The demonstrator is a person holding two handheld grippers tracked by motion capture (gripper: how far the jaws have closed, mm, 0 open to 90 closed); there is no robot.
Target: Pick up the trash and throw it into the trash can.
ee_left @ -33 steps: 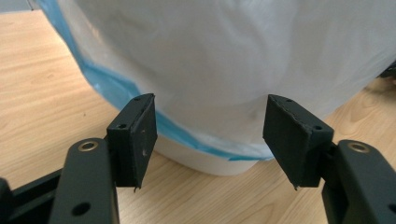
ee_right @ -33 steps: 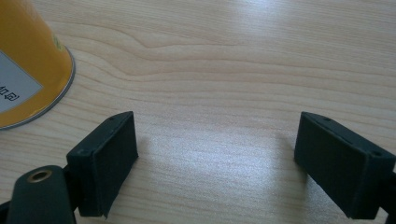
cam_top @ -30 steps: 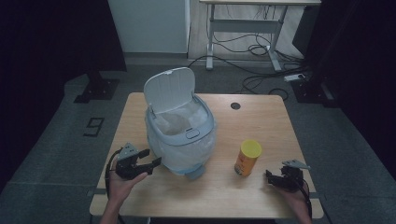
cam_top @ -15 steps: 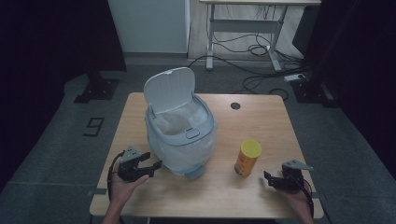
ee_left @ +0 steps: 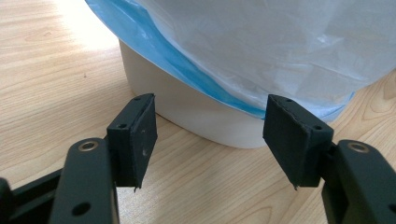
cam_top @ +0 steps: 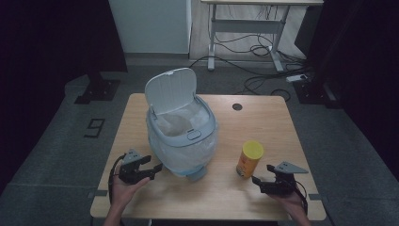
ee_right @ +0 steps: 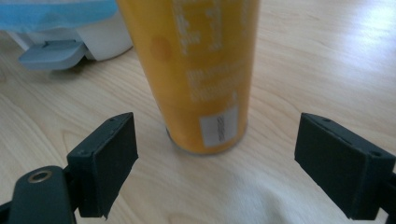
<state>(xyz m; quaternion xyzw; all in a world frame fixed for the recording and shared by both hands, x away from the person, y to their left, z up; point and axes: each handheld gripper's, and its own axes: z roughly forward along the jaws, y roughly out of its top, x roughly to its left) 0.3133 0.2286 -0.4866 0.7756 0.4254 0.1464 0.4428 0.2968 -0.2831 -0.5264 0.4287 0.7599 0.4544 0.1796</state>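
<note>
right gripper [cam_top: 264, 182], jaws wide and empty, faces the upright yellow can [cam_top: 248, 158]; an off-centre approach could topple it; left gripper [cam_top: 151, 170] open beside the lined bin [cam_top: 181, 141].

wooden table [cam_top: 263, 122], lidded bin [cam_top: 181, 136], yellow canister [cam_top: 249, 158]

The wooden table [cam_top: 263, 127] stands on a grey floor [cam_top: 61, 155], and it has a small round hole [cam_top: 237, 107] near its far edge. Behind the table there is a white panel [cam_top: 150, 26] against the back, and to the right of this panel a desk with a light metal frame [cam_top: 244, 37] stands over loose black cables [cam_top: 254, 49] and a power strip [cam_top: 299, 78]. To the left of the table a white mark [cam_top: 95, 127] lies on the floor, and dark curtains [cam_top: 42, 42] close both sides of the room, which is dim.
</note>
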